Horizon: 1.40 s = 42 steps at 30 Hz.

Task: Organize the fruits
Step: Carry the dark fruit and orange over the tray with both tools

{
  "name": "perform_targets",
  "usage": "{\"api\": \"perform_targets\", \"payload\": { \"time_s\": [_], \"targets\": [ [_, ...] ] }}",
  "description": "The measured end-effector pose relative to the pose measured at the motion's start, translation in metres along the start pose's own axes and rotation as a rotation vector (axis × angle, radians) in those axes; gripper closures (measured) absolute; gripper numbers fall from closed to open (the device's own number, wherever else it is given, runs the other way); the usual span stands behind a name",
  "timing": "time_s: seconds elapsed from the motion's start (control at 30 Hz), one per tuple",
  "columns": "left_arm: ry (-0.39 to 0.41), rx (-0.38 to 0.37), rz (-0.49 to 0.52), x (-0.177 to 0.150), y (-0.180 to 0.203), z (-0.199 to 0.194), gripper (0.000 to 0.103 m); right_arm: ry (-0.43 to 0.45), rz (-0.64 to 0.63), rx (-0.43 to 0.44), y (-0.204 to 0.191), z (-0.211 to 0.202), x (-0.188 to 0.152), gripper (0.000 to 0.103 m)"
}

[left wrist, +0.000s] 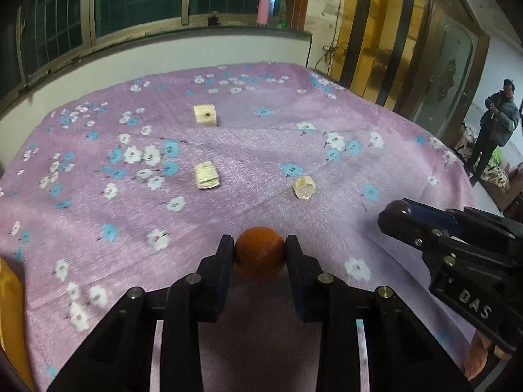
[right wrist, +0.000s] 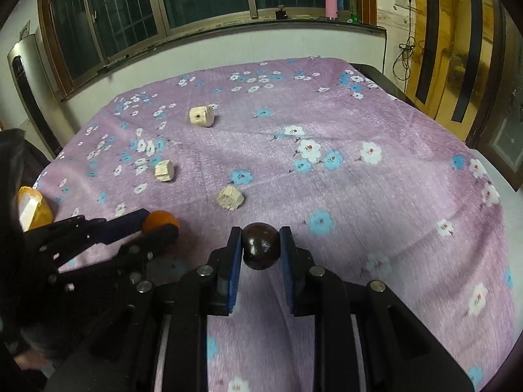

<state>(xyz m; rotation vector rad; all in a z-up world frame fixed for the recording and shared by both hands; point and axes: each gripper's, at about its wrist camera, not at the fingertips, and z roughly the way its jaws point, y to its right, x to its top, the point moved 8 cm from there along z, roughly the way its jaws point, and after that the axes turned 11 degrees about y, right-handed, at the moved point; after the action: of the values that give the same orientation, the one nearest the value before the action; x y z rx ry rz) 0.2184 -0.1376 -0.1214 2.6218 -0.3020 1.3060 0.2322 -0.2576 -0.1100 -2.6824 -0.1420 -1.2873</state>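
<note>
Currently, moving left to right, the left gripper is clamped on a small orange fruit, held just above the flowered purple cloth. Beyond it, three pale cut chunks (what they are is unclear) lie well apart on the cloth. Beside it, the right gripper is clamped on a dark, glossy round fruit. By my judgement the organizing is midway: both fruits are picked up, neither is placed, and no destination container is clearly visible.
</note>
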Motion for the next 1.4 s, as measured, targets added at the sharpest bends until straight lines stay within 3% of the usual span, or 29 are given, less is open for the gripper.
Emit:
{"api": "perform_targets", "payload": {
  "time_s": [0.2, 0.47, 0.87, 1.4],
  "targets": [
    [0.057, 0.045, 0.007, -0.011, -0.014, -0.046, 0.071, 0.018, -0.005, 0.019, -0.013, -0.021, -0.006, 0.079],
    [0.078, 0.245, -0.03, -0.039, -0.058, -0.09, 0.071, 0.018, -0.033, 0.106, -0.068, -0.037, -0.026, 0.079],
    [0.073, 0.271, -0.103, -0.062, -0.085, -0.113, 0.071, 0.018, -0.015, 0.161, -0.131, -0.056, -0.059, 0.079],
    [0.078, 0.314, -0.132, -0.069, -0.102, -0.138, 0.071, 0.024, -0.064, 0.166, -0.154, -0.069, -0.064, 0.079]
  ]
}}
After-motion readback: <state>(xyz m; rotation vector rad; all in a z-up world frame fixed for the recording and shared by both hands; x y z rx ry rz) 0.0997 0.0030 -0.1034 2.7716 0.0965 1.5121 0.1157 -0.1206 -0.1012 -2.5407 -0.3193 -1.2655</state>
